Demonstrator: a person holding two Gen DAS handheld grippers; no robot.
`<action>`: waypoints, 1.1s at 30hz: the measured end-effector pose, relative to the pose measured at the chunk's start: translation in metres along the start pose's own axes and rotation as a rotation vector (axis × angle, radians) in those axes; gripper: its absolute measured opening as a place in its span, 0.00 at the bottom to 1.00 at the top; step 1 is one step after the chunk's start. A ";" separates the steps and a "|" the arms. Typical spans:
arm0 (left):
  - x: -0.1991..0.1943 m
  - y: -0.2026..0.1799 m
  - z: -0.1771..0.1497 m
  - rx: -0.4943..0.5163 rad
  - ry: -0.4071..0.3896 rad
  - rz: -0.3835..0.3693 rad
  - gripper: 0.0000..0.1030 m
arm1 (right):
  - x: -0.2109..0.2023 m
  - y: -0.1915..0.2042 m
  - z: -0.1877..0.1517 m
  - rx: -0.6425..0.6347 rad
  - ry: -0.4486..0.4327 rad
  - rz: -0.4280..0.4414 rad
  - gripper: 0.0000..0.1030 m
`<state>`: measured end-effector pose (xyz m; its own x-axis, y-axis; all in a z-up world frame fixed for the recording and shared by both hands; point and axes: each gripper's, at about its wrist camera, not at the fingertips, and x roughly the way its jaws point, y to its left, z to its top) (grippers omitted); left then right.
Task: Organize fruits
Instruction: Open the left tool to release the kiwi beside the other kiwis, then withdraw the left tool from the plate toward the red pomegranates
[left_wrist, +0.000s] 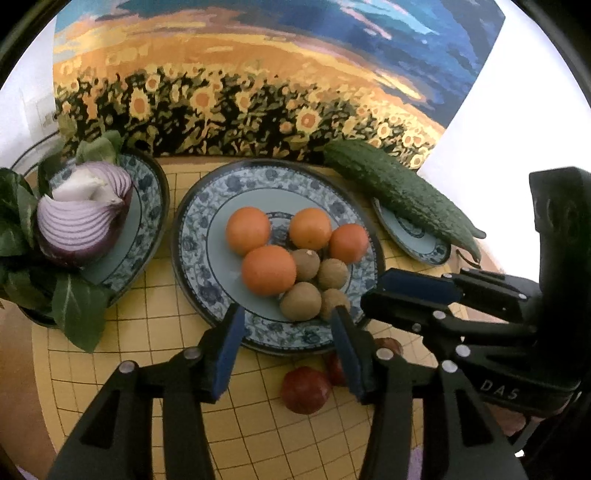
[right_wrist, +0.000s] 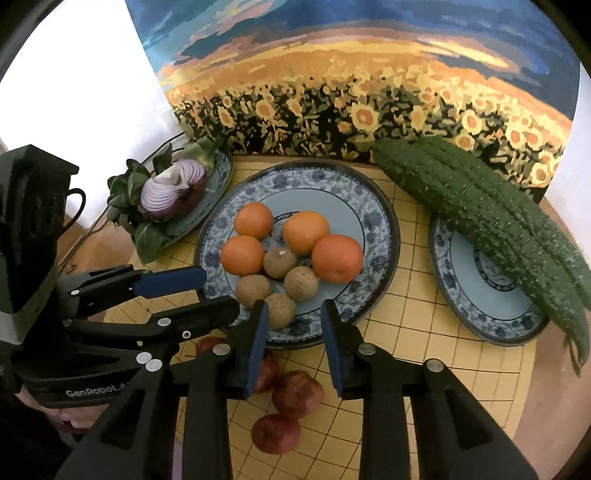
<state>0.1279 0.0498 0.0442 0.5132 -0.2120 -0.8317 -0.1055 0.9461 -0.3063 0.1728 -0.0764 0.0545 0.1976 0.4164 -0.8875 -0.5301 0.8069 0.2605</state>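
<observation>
Sunflower painting (left_wrist: 258, 92), white wall (right_wrist: 74, 92), yellow gridded mat (right_wrist: 424, 332)

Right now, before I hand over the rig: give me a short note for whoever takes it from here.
Left gripper: open, nothing between the pads, over the near rim of the centre plate.
Right gripper: open, empty, over the same rim.
On the centre plate: four oranges and four small brown fruits.
Off it, on the yellow mat: dark red fruits, at least three showing in the right wrist view.
Left plate holds the cut red onion and greens; right plate holds the bitter gourd.
Done: oranges and brown fruits plated. Left, probably: the red fruits.
</observation>
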 end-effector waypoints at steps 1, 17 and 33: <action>-0.002 -0.001 0.000 0.003 -0.006 0.001 0.50 | -0.002 0.001 0.000 -0.002 -0.006 -0.007 0.30; -0.030 -0.017 -0.008 0.048 -0.055 0.043 0.50 | -0.040 0.007 -0.008 -0.009 -0.077 -0.095 0.30; -0.059 -0.038 -0.027 0.085 -0.103 0.068 0.50 | -0.069 0.030 -0.026 -0.058 -0.123 -0.125 0.30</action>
<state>0.0782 0.0199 0.0927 0.5929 -0.1247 -0.7956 -0.0723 0.9757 -0.2069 0.1220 -0.0918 0.1136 0.3626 0.3649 -0.8575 -0.5410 0.8317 0.1251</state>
